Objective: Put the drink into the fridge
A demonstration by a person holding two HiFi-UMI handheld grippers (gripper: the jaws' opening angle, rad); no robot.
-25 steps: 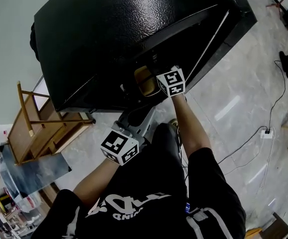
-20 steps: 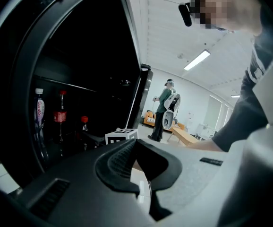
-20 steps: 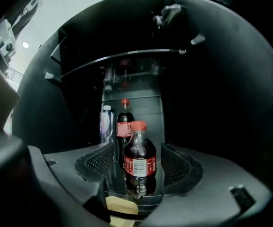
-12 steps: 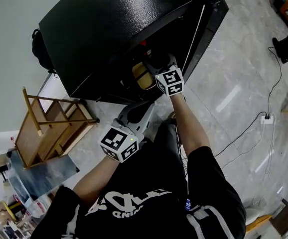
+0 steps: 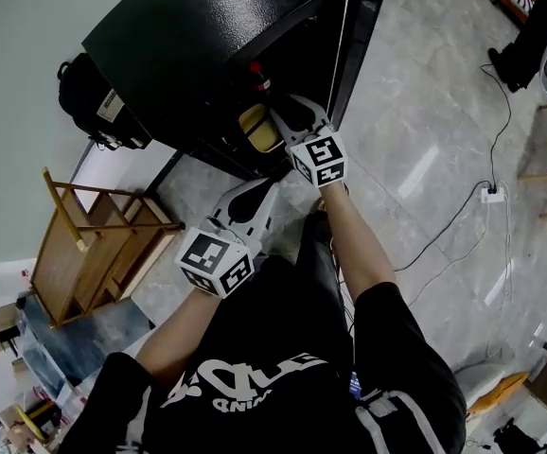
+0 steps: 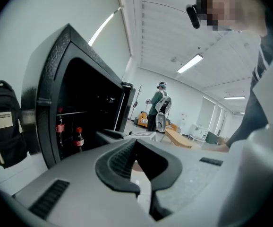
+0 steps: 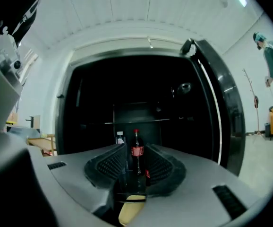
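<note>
A cola bottle [image 7: 137, 151] with a red cap and label stands upright on a shelf inside the open black fridge [image 5: 188, 45]; its cap [image 5: 255, 67] shows in the head view. My right gripper [image 7: 136, 161] points into the fridge. Its jaws are closing, and the bottle shows through the gap, beyond the fingertips, with no pad on it. In the head view the right gripper [image 5: 288, 113] sits at the fridge opening. My left gripper [image 5: 259, 189] hangs lower, outside the fridge, shut and empty. Two cola bottles [image 6: 79, 137] show in the left gripper view.
The fridge door [image 5: 349, 36] stands open on the right. A clear bottle [image 7: 121, 138] stands behind the cola. A black backpack [image 5: 89, 102] and a wooden chair [image 5: 94, 244] are left of the fridge. Cables and a power strip [image 5: 489, 194] lie on the floor. A distant person [image 6: 157, 105] stands beyond.
The head view has swung, so the fridge now lies higher in the picture. The bottle's red cap has come into sight beyond the right gripper. The left gripper has hardly moved.
</note>
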